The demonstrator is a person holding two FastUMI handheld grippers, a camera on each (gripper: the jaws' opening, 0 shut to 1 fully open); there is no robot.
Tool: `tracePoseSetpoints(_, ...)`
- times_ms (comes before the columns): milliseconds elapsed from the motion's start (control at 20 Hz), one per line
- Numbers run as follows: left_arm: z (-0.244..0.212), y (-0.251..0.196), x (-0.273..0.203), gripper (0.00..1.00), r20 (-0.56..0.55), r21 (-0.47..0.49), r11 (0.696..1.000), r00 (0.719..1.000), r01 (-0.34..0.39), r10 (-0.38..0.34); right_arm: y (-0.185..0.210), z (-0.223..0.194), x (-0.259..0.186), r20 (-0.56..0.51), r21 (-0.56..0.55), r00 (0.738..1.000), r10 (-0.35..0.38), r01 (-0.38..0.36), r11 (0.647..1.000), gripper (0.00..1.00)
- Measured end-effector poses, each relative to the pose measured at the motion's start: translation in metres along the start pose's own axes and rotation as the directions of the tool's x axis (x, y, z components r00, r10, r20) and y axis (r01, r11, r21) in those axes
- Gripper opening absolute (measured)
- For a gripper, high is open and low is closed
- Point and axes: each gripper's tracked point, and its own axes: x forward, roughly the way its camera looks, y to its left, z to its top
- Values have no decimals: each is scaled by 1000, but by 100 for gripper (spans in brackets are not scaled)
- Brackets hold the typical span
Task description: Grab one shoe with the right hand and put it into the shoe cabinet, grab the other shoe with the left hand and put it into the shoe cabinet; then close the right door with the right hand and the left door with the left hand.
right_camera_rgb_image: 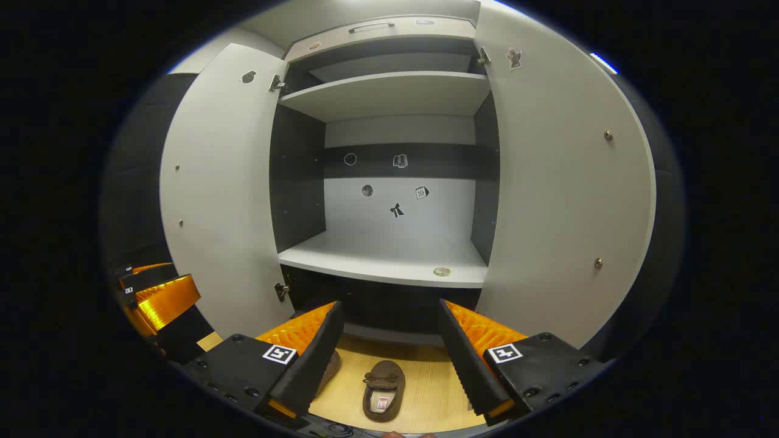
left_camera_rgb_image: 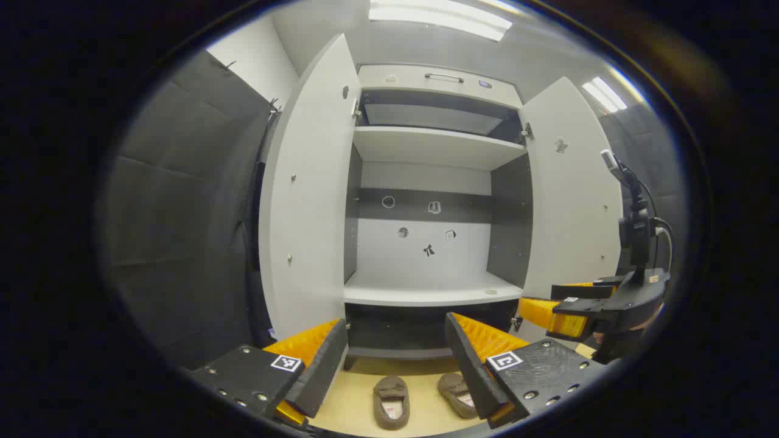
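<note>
Shoe cabinet (left_camera_rgb_image: pixel 426 286) stands wide open, left door (left_camera_rgb_image: pixel 307 201) and right door (left_camera_rgb_image: pixel 569 194) both swung outward, leaving a broad gap between their edges. Lower shelf (right_camera_rgb_image: pixel 383 258) bare but for a small round disc (right_camera_rgb_image: pixel 442 271) near its front edge; upper shelf (right_camera_rgb_image: pixel 389 91) above it.

Two brown shoes on the pale wood floor (right_camera_rgb_image: pixel 420 389) just in front of the cabinet base, side by side, not touching: left shoe (left_camera_rgb_image: pixel 391 400) and right shoe (left_camera_rgb_image: pixel 457 392), the latter partly hidden behind a finger.

Left hand-held gripper (left_camera_rgb_image: pixel 395 365) hovers above the shoes, jaws spread apart, holding nothing. Right hand-held gripper (right_camera_rgb_image: pixel 389 359) likewise parted and empty, with a shoe showing between its fingers. The two grippers are level, well apart.

Dark padded booth wall (left_camera_rgb_image: pixel 182 213) at the left; ceiling lights (left_camera_rgb_image: pixel 441 18) overhead.
</note>
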Motion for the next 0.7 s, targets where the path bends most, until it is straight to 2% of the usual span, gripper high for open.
tracePoseSetpoints(50,-1,0,1,100,-2,3,1000,1000,-1,1,0,-1,0,-2,-1,1000,2,-2,1000,95)
tracePoseSetpoints(100,-2,0,0,94,-6,5,1000,1000,-1,1,0,-2,0,-5,-3,1000,-1,1,1000,95)
tracePoseSetpoints(150,-2,1,0,94,-7,6,1000,1000,-1,1,-2,-4,-1,-9,-2,1000,-6,6,1000,98)
tracePoseSetpoints(400,-2,3,-1,94,-5,12,1000,1000,14,-14,-9,-4,-6,6,21,999,-49,49,999,98)
tracePoseSetpoints(700,-11,0,4,94,-14,8,996,996,84,-83,-15,-4,-21,10,25,994,-108,108,994,98)
